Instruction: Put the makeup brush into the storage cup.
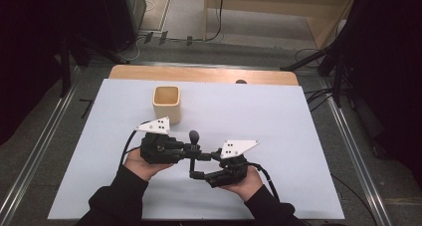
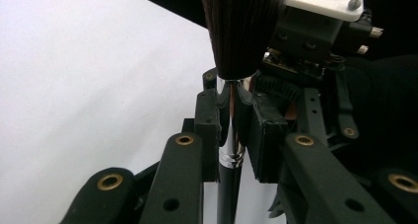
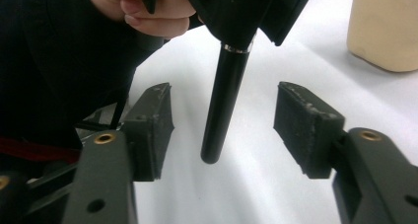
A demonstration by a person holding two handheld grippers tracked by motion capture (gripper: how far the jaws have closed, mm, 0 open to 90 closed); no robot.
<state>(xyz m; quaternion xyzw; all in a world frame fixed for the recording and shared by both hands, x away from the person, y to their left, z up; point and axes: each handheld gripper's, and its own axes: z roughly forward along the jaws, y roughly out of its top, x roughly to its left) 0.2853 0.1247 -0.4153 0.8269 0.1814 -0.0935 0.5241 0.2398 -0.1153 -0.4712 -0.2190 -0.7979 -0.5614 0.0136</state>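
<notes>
A brush with a black handle (image 3: 224,100), a silver ferrule and dark bristles (image 2: 241,26) stands upright above the white table, its head (image 1: 193,135) between the two hands. My left gripper (image 2: 231,130) is shut on the ferrule and holds the brush in the air (image 1: 194,150). My right gripper (image 3: 226,130) is open; the handle's lower end hangs between its pads (image 3: 300,125) with a clear gap on both sides. In the high view the right gripper (image 1: 195,165) points left, just below the left one.
A beige square cup (image 1: 166,104) stands upright behind the left hand, also at the top right of the right gripper view (image 3: 384,26). White sheet (image 1: 278,121) covers the table; a wooden strip (image 1: 199,74) shows along the far edge.
</notes>
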